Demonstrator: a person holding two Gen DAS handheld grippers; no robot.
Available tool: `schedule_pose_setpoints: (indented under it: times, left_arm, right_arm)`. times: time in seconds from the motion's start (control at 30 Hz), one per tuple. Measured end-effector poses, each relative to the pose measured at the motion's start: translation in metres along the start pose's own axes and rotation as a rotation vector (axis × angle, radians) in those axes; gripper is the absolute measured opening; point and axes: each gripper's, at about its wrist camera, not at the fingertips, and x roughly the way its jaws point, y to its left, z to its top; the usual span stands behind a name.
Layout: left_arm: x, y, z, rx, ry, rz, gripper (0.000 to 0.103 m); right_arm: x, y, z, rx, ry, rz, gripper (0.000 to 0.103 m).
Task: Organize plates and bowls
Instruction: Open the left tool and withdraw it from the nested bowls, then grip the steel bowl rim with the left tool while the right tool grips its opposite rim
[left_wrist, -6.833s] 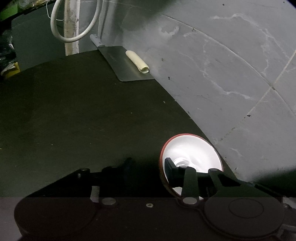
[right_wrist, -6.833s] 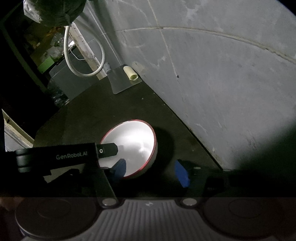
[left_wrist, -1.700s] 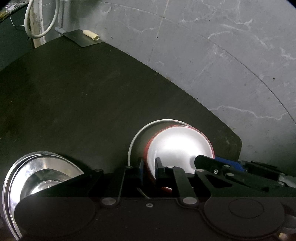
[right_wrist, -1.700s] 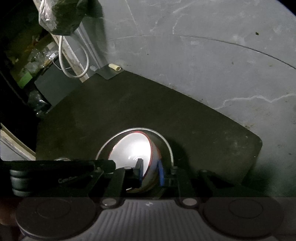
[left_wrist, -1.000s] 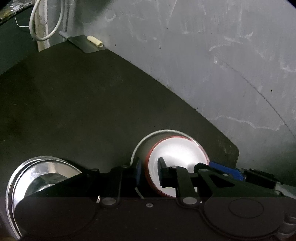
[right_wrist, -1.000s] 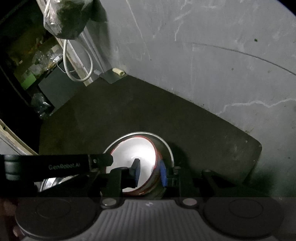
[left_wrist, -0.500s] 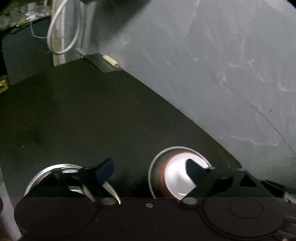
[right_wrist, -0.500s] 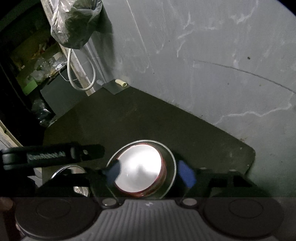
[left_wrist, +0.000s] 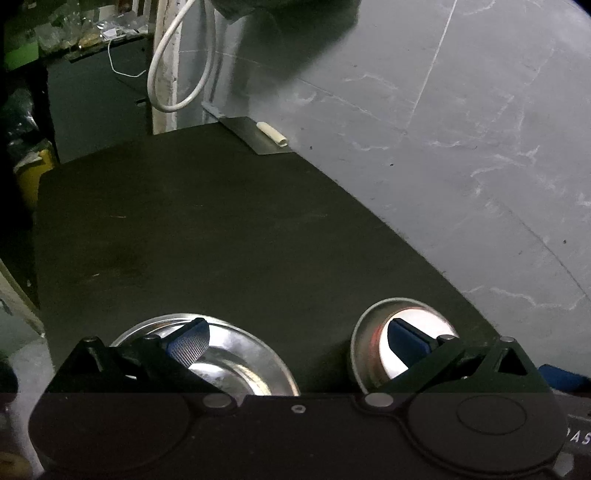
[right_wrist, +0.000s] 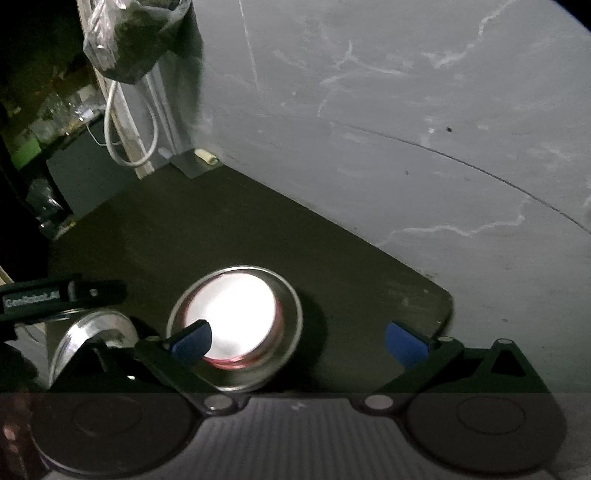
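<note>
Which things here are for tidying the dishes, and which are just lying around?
For the job:
- red-rimmed bowl, sitting inside
- steel bowl
- steel plates

Just lying around:
- white cable
- metal scraper
- plastic bag

- The left gripper (left_wrist: 297, 341) points steeply downward, its jaws just having opened wide; nothing sits between the blue-padded fingers (left_wrist: 188, 341).
- The right gripper (right_wrist: 299, 341) tilts down likewise, jaws just spread to full width, fingers (right_wrist: 404, 343) gripping nothing.
</note>
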Motion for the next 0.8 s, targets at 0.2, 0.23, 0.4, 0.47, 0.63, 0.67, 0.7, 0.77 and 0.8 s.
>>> schedule_pose_setpoints:
  times: [0.2, 0.23, 0.4, 0.47, 0.63, 0.67, 0.7, 0.77, 0.8]
  left_arm:
    - [0.000, 0.002, -0.004, 0.006, 0.016, 0.035, 0.102]
    - [0.001, 0.002, -0.004, 0.005, 0.021, 0.041, 0.102]
    - [0.008, 0.000, -0.003, 0.003, 0.040, 0.073, 0.102]
    - [0.011, -0.002, -0.002, 0.001, 0.049, 0.088, 0.102]
    - [0.021, -0.007, 0.002, -0.002, 0.072, 0.111, 0.102]
    - [0.024, -0.009, 0.003, -0.003, 0.078, 0.113, 0.102]
    - [0.027, -0.011, 0.004, -0.004, 0.084, 0.115, 0.102]
    - [0.032, -0.014, 0.005, 0.001, 0.095, 0.120, 0.102]
    - [0.034, -0.015, 0.006, 0.005, 0.099, 0.123, 0.102]
  right_arm:
    - [0.002, -0.007, 0.000, -0.004, 0.017, -0.019, 0.103]
    - [0.003, -0.008, 0.001, -0.004, 0.021, -0.017, 0.103]
    - [0.015, -0.013, 0.006, -0.017, 0.049, 0.002, 0.103]
    - [0.020, -0.016, 0.009, -0.018, 0.062, 0.007, 0.103]
    - [0.033, -0.025, 0.016, -0.026, 0.089, 0.017, 0.103]
    - [0.037, -0.027, 0.018, -0.029, 0.094, 0.018, 0.103]
    - [0.040, -0.029, 0.019, -0.030, 0.102, 0.019, 0.103]
    - [0.047, -0.033, 0.021, -0.033, 0.116, 0.023, 0.103]
    - [0.050, -0.034, 0.022, -0.035, 0.124, 0.025, 0.103]
